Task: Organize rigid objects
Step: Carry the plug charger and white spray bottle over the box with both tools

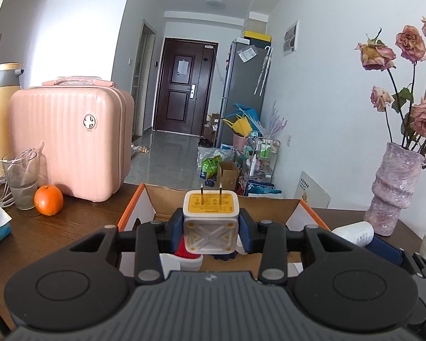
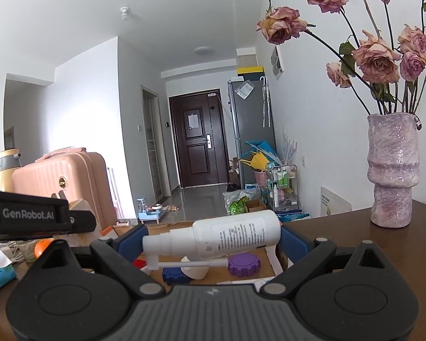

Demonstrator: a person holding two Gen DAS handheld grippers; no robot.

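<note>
Charger plug sits pinched in the left claw, prongs up, above the cardboard box; the right claw clamps a white spray bottle lengthwise over it; below lie a purple cap and blue cap, seemingly sorted; both held pieces remain undropped.

Home hallway (lived-in), fridge, suitcase, roses
</note>
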